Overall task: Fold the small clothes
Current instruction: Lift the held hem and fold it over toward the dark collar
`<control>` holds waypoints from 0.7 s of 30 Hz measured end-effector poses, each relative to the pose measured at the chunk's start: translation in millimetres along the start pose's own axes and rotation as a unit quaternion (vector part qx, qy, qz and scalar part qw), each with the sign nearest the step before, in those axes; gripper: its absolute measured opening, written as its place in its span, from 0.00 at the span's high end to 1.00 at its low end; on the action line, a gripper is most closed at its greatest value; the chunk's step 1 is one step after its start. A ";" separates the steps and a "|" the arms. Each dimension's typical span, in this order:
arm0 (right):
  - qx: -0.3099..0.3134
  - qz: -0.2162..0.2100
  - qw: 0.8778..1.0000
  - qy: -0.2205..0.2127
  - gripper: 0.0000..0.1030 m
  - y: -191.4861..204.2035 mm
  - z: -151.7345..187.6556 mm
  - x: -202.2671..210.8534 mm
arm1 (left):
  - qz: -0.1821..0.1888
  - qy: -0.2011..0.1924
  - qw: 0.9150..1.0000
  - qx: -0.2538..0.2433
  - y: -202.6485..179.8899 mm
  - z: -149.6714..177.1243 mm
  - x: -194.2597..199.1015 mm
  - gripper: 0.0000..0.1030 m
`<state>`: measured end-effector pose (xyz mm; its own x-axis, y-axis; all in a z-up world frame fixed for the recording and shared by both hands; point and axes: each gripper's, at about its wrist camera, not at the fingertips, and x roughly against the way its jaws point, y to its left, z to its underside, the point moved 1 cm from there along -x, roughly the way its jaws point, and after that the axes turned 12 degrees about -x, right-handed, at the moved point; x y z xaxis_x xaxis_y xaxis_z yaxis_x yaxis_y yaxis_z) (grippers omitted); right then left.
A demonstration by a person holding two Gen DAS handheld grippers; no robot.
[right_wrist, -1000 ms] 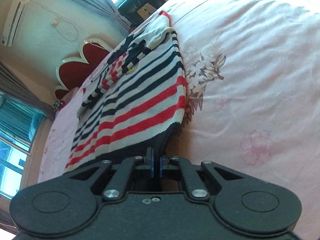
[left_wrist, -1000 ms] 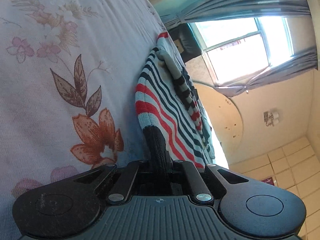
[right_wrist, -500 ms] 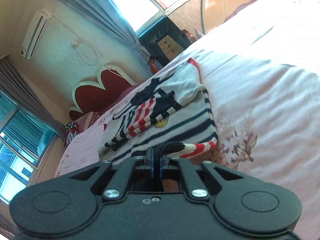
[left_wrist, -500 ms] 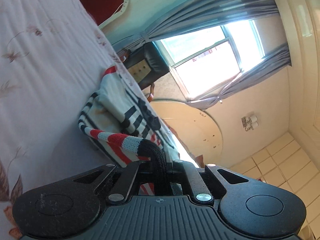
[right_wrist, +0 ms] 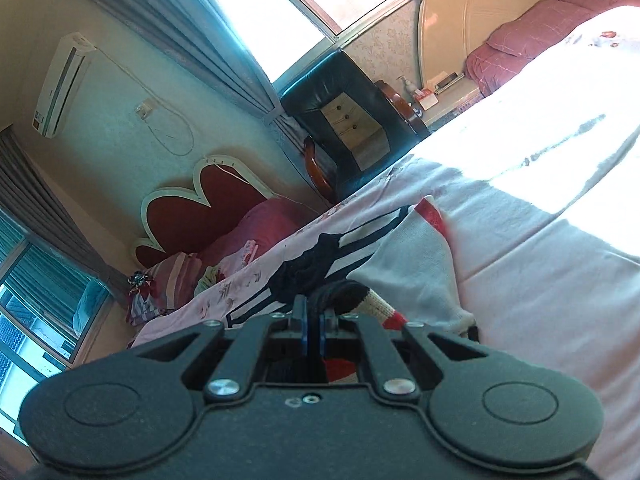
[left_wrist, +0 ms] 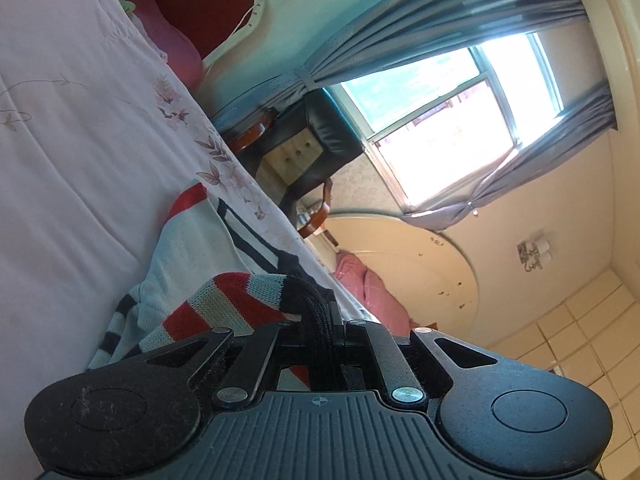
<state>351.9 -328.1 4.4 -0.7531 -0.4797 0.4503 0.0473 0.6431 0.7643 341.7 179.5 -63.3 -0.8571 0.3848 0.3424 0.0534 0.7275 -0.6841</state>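
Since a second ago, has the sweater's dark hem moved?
Yes. Both grippers carried the sweater's dark hem across the bed toward the collar end, closer to the black armchair, folding it over.

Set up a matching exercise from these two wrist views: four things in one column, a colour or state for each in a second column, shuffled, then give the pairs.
Things
1. striped sweater
2. headboard
3. armchair
4. left gripper

Colour or state
A. black padding, wooden arms
B. dark red, scalloped pale rim
C. shut on the dark knitted hem
D. red, navy and pale bands, lying on the floral bedsheet

Pairs: 1-D, 2-B, 3-A, 4-C
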 end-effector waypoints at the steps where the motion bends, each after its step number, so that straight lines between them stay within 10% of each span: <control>1: -0.005 0.001 1.000 0.004 0.94 -3.2 -6.8 -11.3 | -0.006 0.008 1.000 -0.003 1.8 -3.2 -11.9 0.96; 11: -0.070 0.025 0.996 0.044 0.94 -57.8 -40.8 -122.9 | -0.061 0.067 0.996 0.017 44.9 -16.8 -119.1 0.96; 19: -0.106 0.019 0.993 0.051 0.93 -90.6 -49.9 -170.4 | -0.026 0.061 0.998 0.017 56.1 -20.1 -160.2 0.96; 21: -0.106 0.009 0.993 0.045 0.89 -93.8 -54.1 -175.8 | -0.018 0.063 0.998 0.022 58.6 -19.4 -169.2 0.79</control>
<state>515.3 -336.4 -121.5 -0.6900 -0.5267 0.4965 0.2042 0.5165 0.8316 499.7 168.0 -148.9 -0.7869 0.4292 0.4434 -0.0006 0.7181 -0.6960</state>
